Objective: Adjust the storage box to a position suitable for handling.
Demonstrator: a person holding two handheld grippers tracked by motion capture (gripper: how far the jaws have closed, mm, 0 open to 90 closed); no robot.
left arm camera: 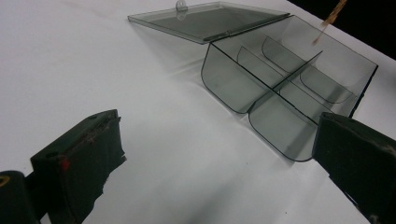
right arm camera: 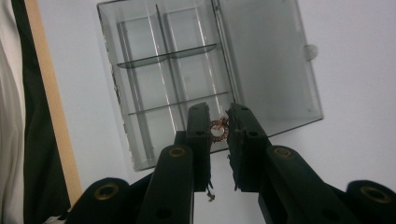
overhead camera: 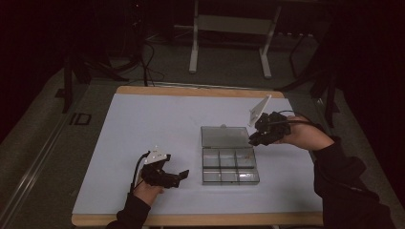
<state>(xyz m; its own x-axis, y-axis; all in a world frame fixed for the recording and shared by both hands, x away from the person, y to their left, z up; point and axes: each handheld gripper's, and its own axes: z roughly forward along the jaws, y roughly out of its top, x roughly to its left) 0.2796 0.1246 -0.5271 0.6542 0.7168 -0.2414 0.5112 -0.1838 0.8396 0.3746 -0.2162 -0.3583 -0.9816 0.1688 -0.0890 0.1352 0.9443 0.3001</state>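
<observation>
The right gripper, fingers clamped on a small ring of unclear detail, hovers over the open box mid-counter; the left gripper, fingers apart, rests near-left.

- High view looked forward and down on the table from afar.
- Left gripper view sat low, close, facing the compartment box at upper right.
- Right gripper view looked steeply down on that box, shared by all three.
</observation>
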